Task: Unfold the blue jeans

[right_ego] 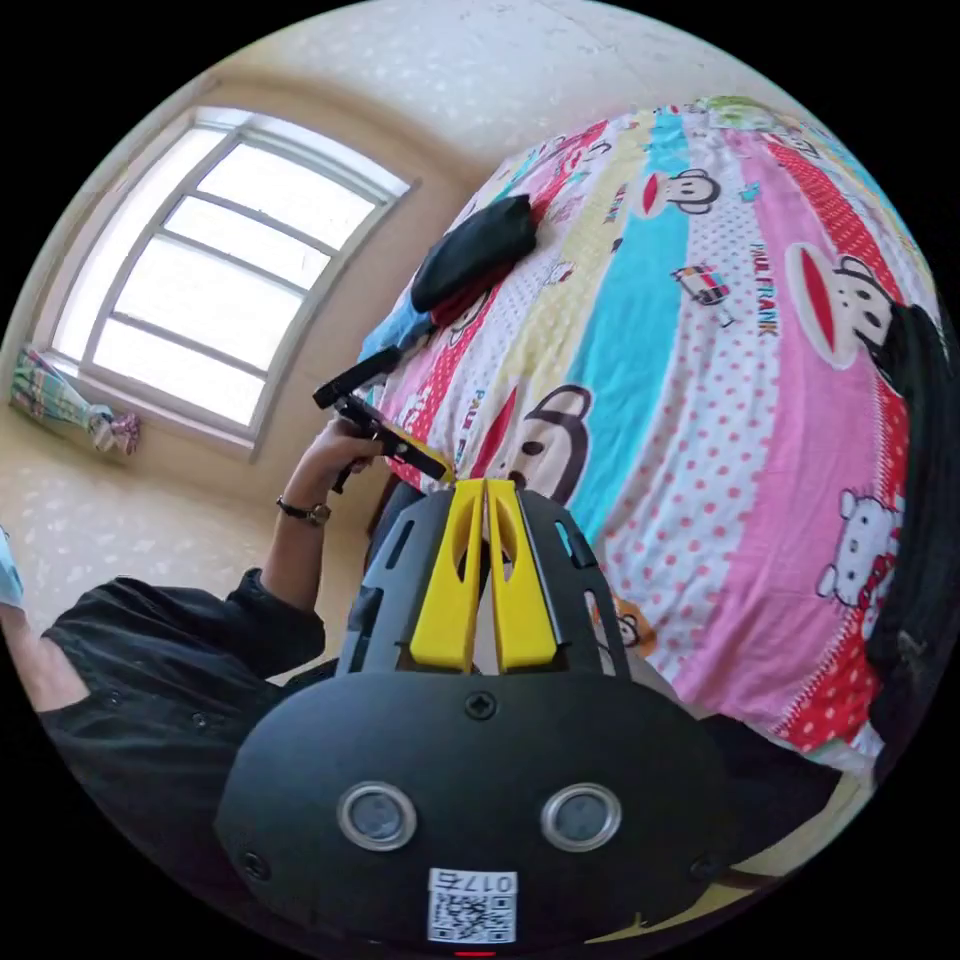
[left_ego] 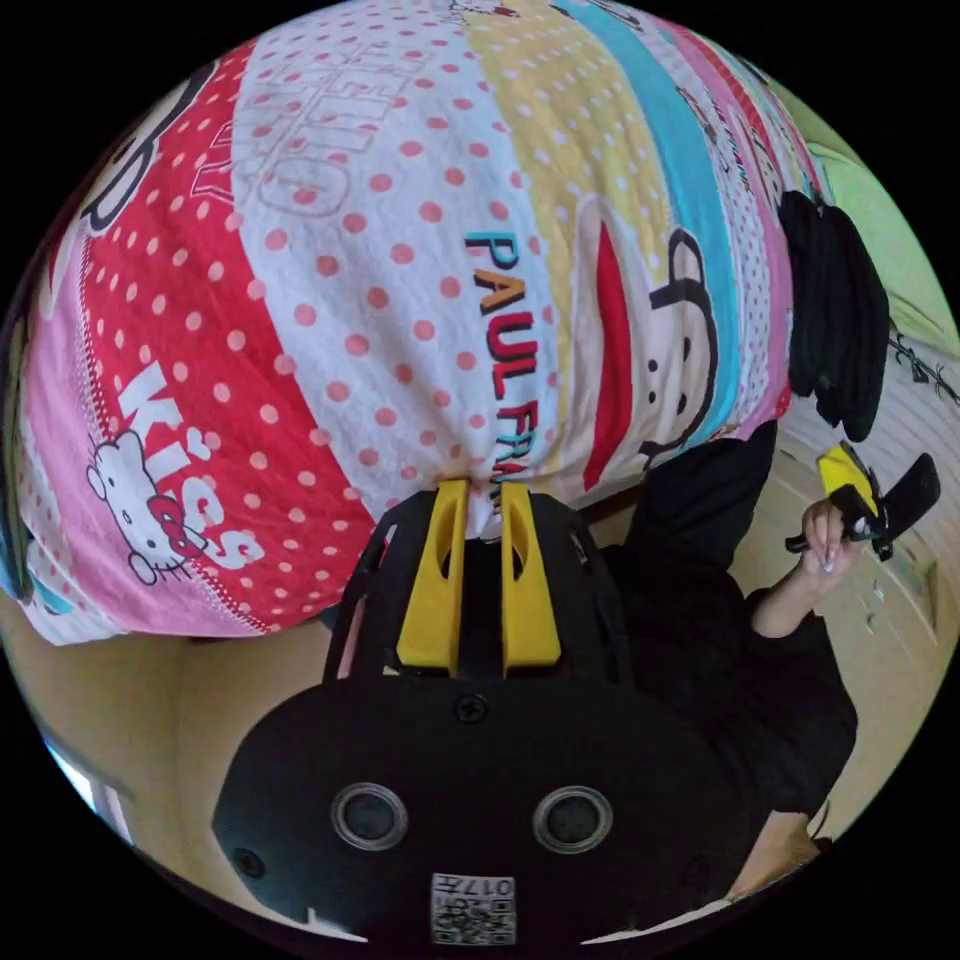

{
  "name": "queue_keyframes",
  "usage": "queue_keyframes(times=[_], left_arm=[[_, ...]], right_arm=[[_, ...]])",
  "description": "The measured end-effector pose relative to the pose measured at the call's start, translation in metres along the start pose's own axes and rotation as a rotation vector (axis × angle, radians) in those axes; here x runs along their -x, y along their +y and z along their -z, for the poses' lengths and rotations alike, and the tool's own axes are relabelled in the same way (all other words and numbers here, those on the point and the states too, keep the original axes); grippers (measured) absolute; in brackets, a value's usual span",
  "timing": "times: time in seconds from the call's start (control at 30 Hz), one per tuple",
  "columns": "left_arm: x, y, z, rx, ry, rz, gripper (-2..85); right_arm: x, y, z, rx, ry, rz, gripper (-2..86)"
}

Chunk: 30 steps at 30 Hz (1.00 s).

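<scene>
Cartoon bedsheet (left_ego: 330,300) spread ahead of both grippers. Dark folded pile (left_ego: 835,310), likely jeans, on sheet far right of left gripper (left_ego: 483,492). Second dark pile (right_ego: 475,250) up-left of right gripper (right_ego: 486,485). Denim probably heavy, stiff, grippy; take waistband corners. Left jaws narrowly apart at puckered sheet, pinch unclear. Right jaws closed, empty.

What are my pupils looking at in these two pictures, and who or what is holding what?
A person holds a hand tool with two yellow jaws in each hand, and a fisheye camera rides on each tool. The left gripper view looks past the left gripper, whose jaws appear to pinch the edge of a cartoon-print bedsheet. The right gripper view shows the right gripper, with its jaws closed on nothing. A dark folded garment lies on the bed; its exact colour is hard to judge.
</scene>
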<state>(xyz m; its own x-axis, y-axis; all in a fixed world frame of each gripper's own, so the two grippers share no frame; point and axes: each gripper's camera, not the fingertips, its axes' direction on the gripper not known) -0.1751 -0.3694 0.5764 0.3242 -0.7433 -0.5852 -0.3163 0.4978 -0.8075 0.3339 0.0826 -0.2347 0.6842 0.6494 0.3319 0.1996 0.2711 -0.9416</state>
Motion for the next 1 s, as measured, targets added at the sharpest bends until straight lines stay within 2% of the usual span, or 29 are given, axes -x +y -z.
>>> queue_keyframes(times=[0.1,0.17,0.27,0.33,0.37,0.43,0.47,0.6,0.63,0.7,0.77,0.8,0.83,0.9,1.0], left_arm=[[-0.007,0.024,0.002,-0.107,-0.033,-0.035,5.9],[-0.01,0.045,0.002,-0.2,-0.042,-0.033,5.7],[-0.01,0.09,0.0,-0.414,-0.045,-0.042,3.4],[0.004,0.14,0.006,-0.66,0.016,-0.04,0.2],[0.014,0.156,0.011,-0.74,0.041,-0.012,-0.2],[0.066,0.211,0.044,-0.994,0.109,0.088,-0.3],[0.082,0.223,0.054,-1.04,0.111,0.132,-0.3],[0.205,0.298,0.131,-1.397,0.108,0.44,4.0],[0.238,0.305,0.152,-1.437,0.089,0.515,6.3],[0.284,0.293,0.181,-1.391,0.107,0.551,11.1],[0.323,0.257,0.201,-1.245,0.114,0.577,13.6],[0.342,0.225,0.203,-1.112,0.096,0.597,13.2],[0.343,0.208,0.201,-1.063,-0.012,0.644,11.9],[0.323,0.209,0.201,-1.116,-0.168,0.679,11.8],[0.295,0.227,0.191,-1.232,-0.253,0.741,9.2]], right_arm=[[0.0,0.005,-0.051,0.064,0.081,0.024,0.5],[-0.001,0.011,-0.077,0.016,0.281,0.057,0.5],[-0.008,0.016,-0.134,0.047,0.583,0.146,0.4],[-0.03,0.022,-0.182,0.12,0.673,0.143,0.4],[-0.037,0.034,-0.182,0.009,0.666,0.144,0.4],[-0.058,0.047,-0.178,-0.061,0.57,0.022,0.4],[-0.07,0.054,-0.174,-0.079,0.51,-0.013,0.3],[-0.094,0.059,-0.177,-0.012,0.453,0.047,0.3],[-0.102,0.06,-0.178,0.011,0.437,0.051,0.3],[-0.113,0.063,-0.179,0.026,0.413,0.047,0.3],[-0.127,0.073,-0.181,0.02,0.394,0.056,0.3],[-0.13,0.076,-0.182,0.014,0.391,0.055,0.3],[-0.137,0.082,-0.182,-0.005,0.383,0.048,0.3],[-0.146,0.092,-0.184,-0.035,0.38,0.038,0.3],[-0.157,0.105,-0.188,-0.067,0.391,0.029,0.3]])
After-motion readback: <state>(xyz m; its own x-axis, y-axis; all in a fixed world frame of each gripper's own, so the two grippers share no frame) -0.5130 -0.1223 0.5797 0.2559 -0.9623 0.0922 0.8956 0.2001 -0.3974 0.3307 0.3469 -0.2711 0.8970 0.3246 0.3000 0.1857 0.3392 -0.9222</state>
